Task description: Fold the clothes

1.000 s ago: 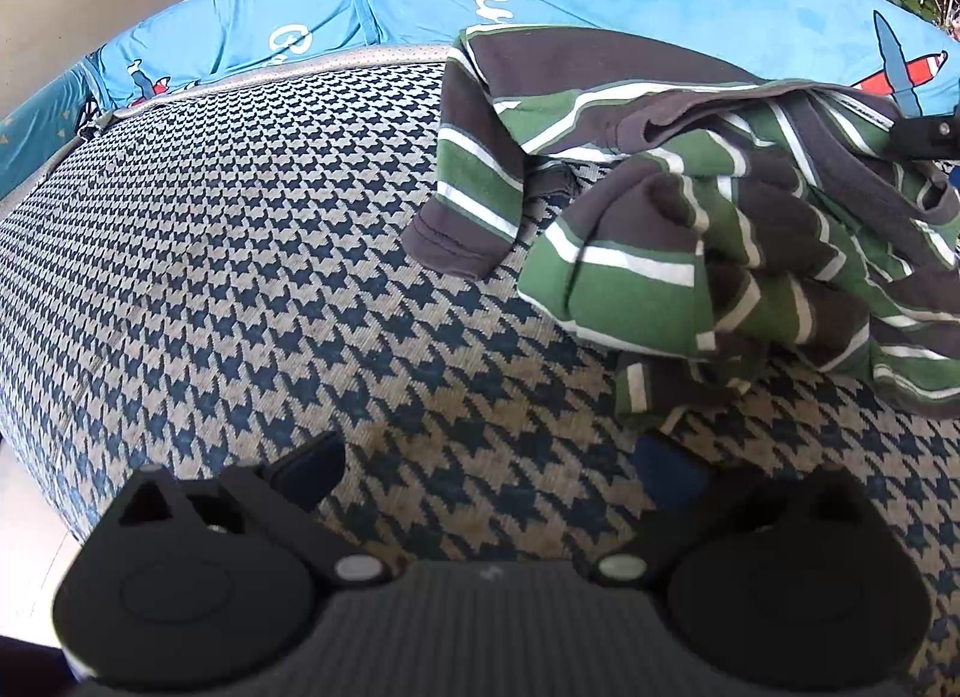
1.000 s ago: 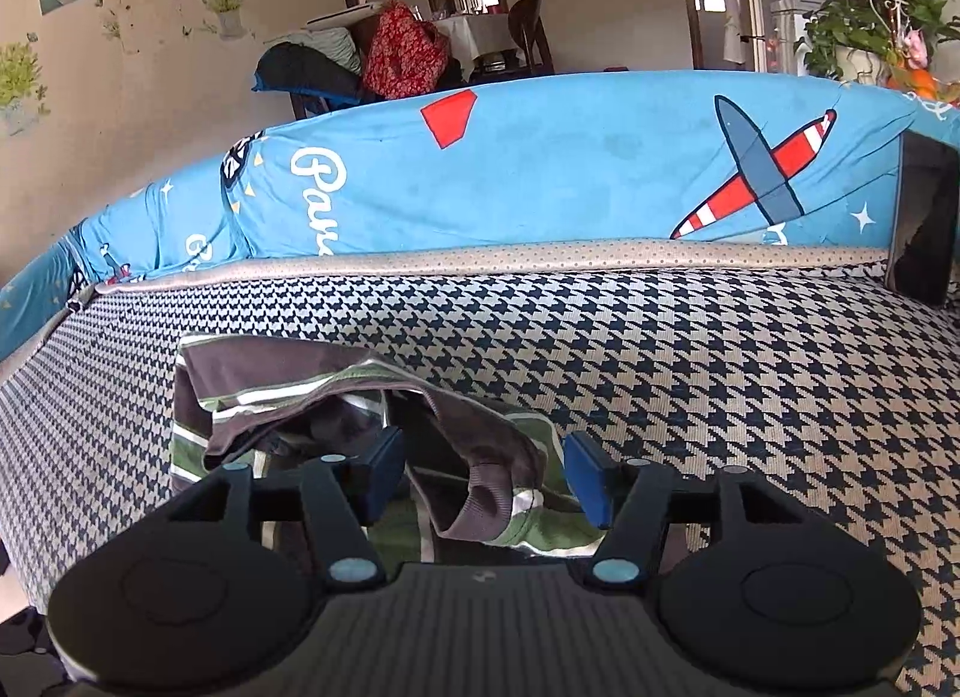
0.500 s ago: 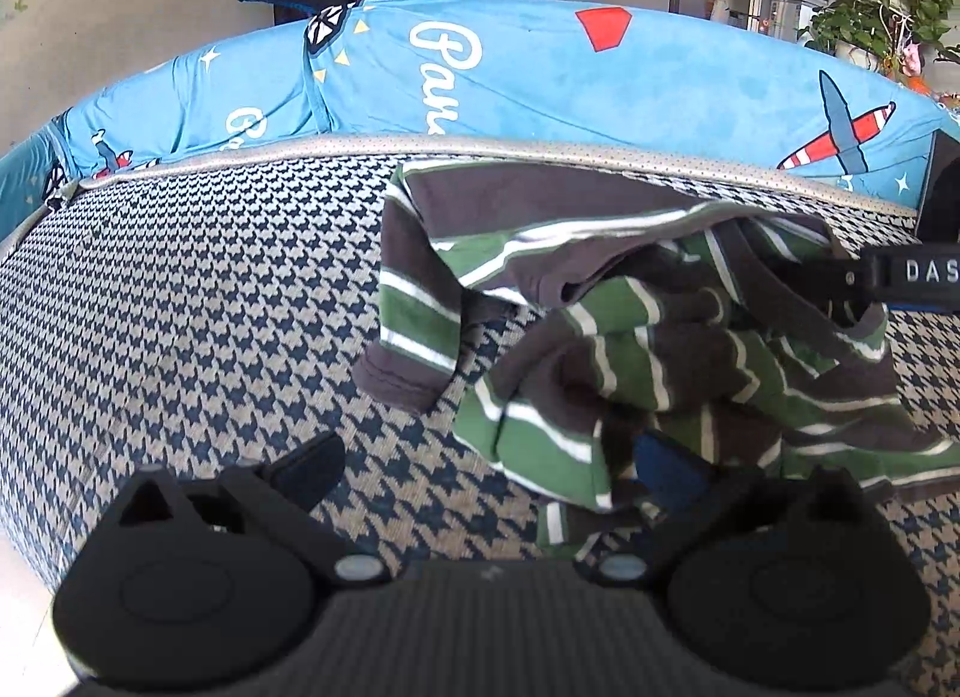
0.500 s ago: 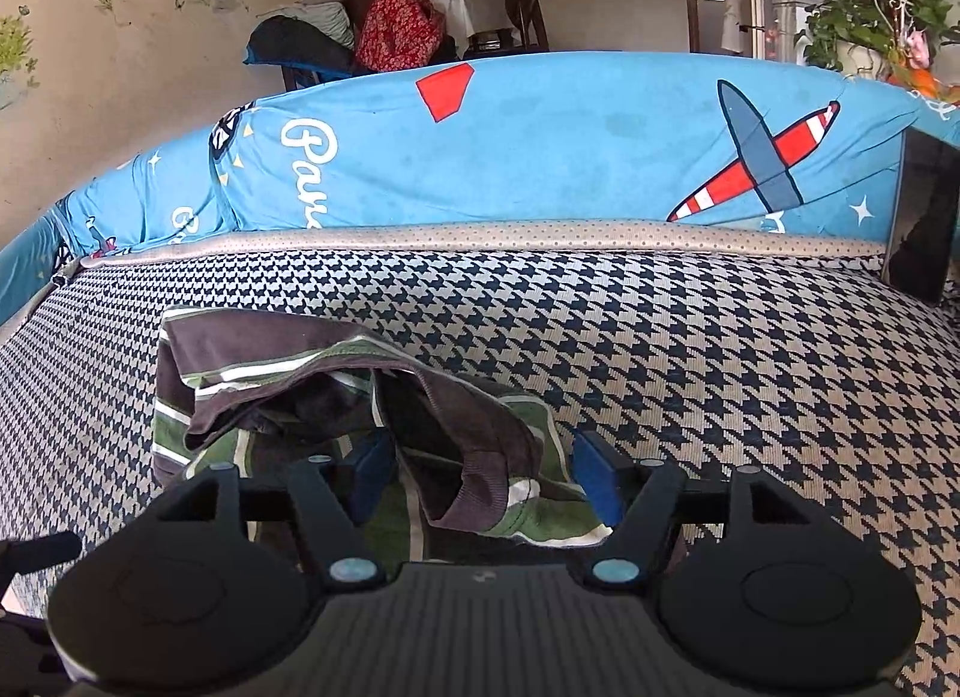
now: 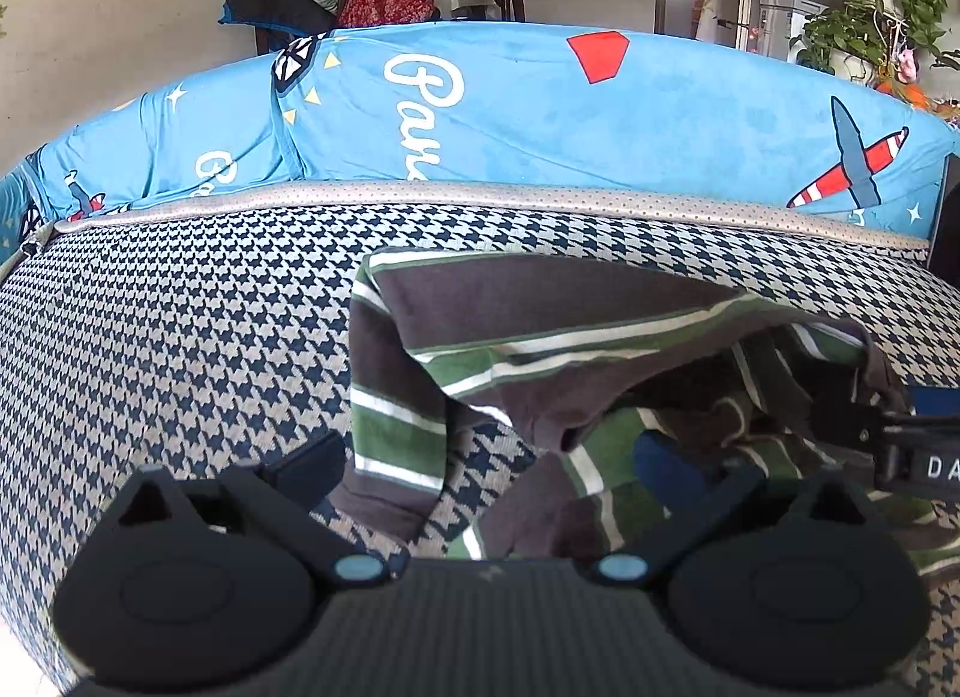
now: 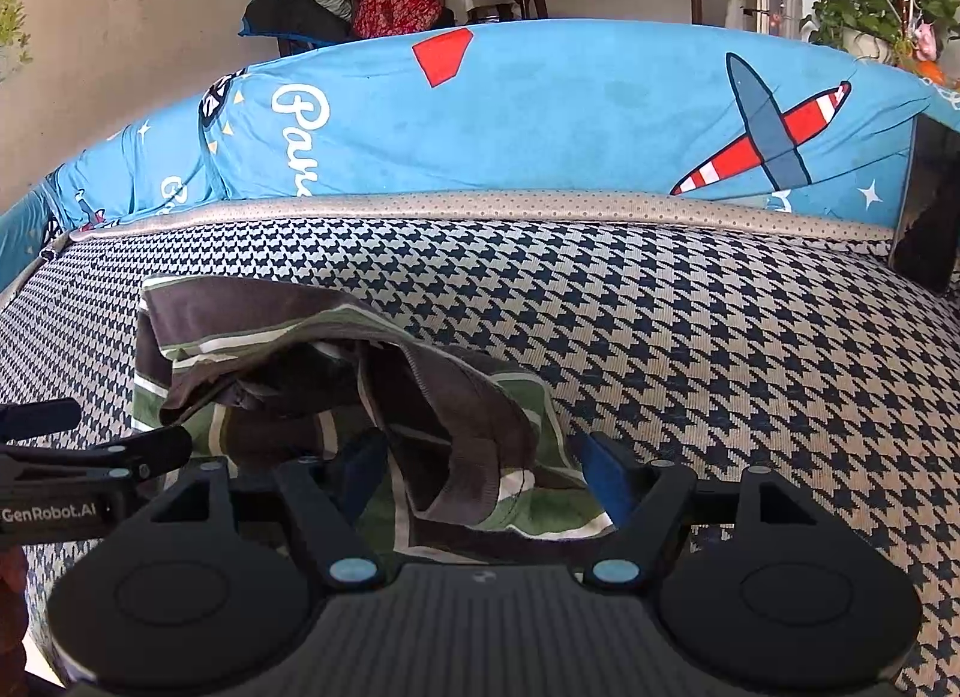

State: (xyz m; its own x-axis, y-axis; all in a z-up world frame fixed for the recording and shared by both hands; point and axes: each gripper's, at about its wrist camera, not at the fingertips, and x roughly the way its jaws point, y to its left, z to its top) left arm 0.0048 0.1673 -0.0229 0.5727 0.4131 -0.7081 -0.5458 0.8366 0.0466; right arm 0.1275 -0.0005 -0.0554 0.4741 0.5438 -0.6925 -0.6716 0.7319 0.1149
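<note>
A crumpled green, brown and white striped shirt (image 5: 540, 349) lies on the houndstooth sofa seat (image 5: 180, 349). My left gripper (image 5: 486, 460) is open, low over the shirt's left edge, with a sleeve and folds between its fingers. My right gripper (image 6: 480, 472) is open around the shirt's right-hand folds (image 6: 474, 433), a brown cuff lying between the fingers. The right gripper's side shows at the right edge of the left wrist view (image 5: 900, 445); the left gripper shows at the left edge of the right wrist view (image 6: 90, 475).
A blue blanket with planes and lettering (image 6: 540, 115) covers the sofa back. A dark armrest (image 6: 927, 205) stands at the right end. Behind the sofa are chairs with piled clothes (image 6: 360, 1) and potted plants (image 6: 870, 7).
My left gripper has moved right and forward onto the shirt's edge, and its view has tilted up. My right gripper has edged slightly forward over the shirt. Both stay open.
</note>
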